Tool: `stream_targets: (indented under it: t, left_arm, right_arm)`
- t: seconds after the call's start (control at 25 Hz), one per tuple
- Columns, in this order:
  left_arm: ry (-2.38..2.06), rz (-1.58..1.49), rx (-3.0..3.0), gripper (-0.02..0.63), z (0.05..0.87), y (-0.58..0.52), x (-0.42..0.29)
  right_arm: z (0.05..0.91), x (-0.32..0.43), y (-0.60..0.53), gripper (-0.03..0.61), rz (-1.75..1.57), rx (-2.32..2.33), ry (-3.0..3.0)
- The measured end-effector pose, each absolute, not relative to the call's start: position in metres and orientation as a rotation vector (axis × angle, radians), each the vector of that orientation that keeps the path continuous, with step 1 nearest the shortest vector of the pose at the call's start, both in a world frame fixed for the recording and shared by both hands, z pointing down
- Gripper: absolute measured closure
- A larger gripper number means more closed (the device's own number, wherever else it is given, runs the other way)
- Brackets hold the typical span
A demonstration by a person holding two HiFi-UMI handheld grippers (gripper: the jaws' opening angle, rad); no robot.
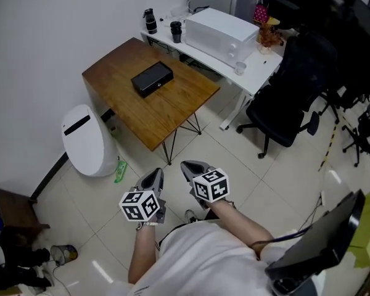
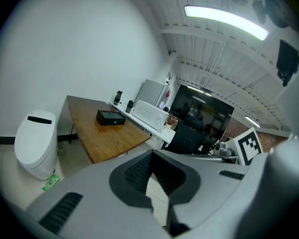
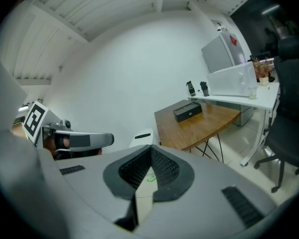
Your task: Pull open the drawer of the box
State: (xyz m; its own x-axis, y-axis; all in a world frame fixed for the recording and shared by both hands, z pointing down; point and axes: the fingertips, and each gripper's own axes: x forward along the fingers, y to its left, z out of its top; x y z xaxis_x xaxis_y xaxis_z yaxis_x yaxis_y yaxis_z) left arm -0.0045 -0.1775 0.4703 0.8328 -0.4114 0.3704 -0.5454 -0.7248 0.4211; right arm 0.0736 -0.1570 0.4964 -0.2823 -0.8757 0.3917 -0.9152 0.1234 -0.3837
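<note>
The black box (image 1: 152, 78) lies flat on a brown wooden table (image 1: 166, 115) across the room, drawer closed as far as I can tell. It also shows small in the left gripper view as the box (image 2: 109, 117) and in the right gripper view as the box (image 3: 187, 111). Both grippers are held low near the person's chest, well short of the table. The left gripper (image 1: 155, 176) is shut with nothing in it, its jaws meeting at the tip (image 2: 152, 156). Beside it, the right gripper (image 1: 191, 166) is also shut and empty (image 3: 150, 148).
A white rounded bin (image 1: 83, 140) stands on the floor left of the table, a green item (image 1: 121, 170) beside it. Behind the table is a white desk (image 1: 259, 66) with a white appliance (image 1: 221, 32) and bottles. A black office chair (image 1: 287, 100) stands at the right.
</note>
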Motion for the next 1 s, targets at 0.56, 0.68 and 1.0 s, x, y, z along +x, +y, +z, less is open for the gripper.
stream_targets:
  t: [0.56, 0.68, 1.0]
  left_arm:
    - [-0.705, 0.368, 2.453, 0.612, 0.484, -0.197, 0.022]
    - [-0.710, 0.381, 2.467, 0.612, 0.482, -0.206, 0.039]
    - [-0.780, 0.402, 2.436, 0.612, 0.485, -0.247, 0.066]
  right_arm:
    - [0.495, 0.104, -0.185, 0.591, 0.866, 1.846, -2.317]
    - [0.492, 0.122, -0.197, 0.592, 0.866, 1.864, -2.329]
    - [0.492, 0.164, -0.248, 0.591, 0.867, 1.887, -2.350]
